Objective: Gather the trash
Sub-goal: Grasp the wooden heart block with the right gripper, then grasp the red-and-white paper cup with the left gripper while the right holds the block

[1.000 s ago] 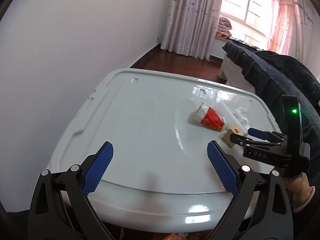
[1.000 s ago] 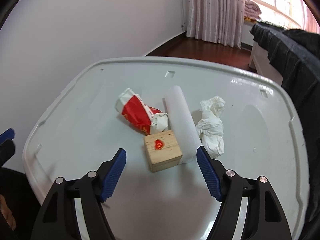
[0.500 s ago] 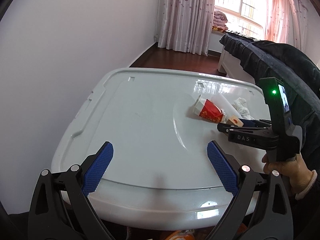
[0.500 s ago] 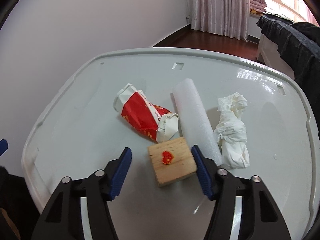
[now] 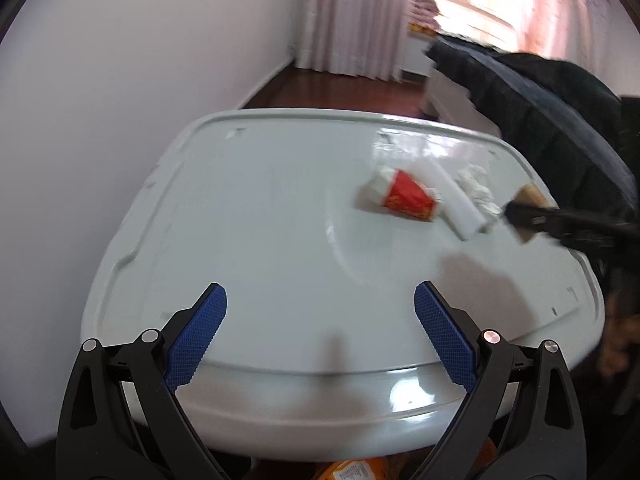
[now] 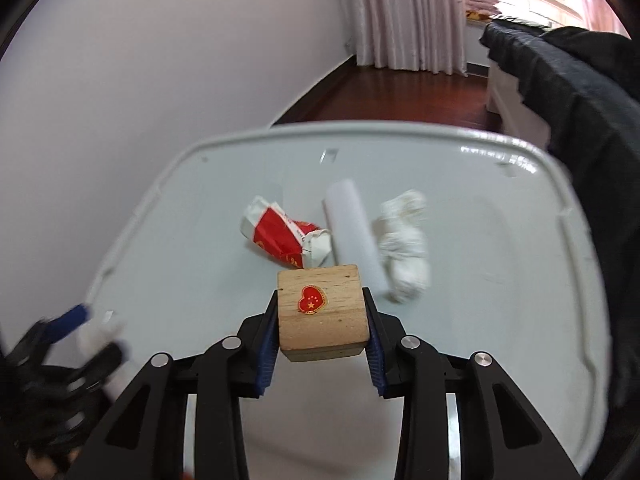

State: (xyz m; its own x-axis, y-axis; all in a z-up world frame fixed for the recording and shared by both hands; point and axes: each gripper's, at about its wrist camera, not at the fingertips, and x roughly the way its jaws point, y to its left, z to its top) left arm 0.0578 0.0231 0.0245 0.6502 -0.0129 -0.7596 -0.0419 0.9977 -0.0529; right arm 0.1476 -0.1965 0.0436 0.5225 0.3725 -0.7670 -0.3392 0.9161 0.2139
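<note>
My right gripper (image 6: pixel 320 300) is shut on a wooden block (image 6: pixel 324 312) with a red heart sticker, its blue pads pressing both sides, and holds it above the white table (image 6: pixel 160 280). Behind the block lie a crumpled red and white wrapper (image 6: pixel 280 236), a white foam roll (image 6: pixel 352 232) and a balled white tissue (image 6: pixel 404 252). In the left wrist view the wrapper (image 5: pixel 404 198), roll (image 5: pixel 452 200) and tissue (image 5: pixel 478 188) sit at the right, with the held block (image 5: pixel 532 196) beside them. My left gripper (image 5: pixel 320 292) stands open over the table's near edge with nothing between its fingers.
A dark blanket (image 5: pixel 560 100) on a bed borders the table's right side. A white wall runs along the left and curtains (image 5: pixel 352 20) hang at the back. An orange packet (image 5: pixel 352 472) shows below the table's front edge. A person's hand (image 5: pixel 616 344) is at the right.
The right gripper's jaws closed on the wooden block and lifted it off the table. The left gripper shifted slightly towards the table and rolled a little, still open.
</note>
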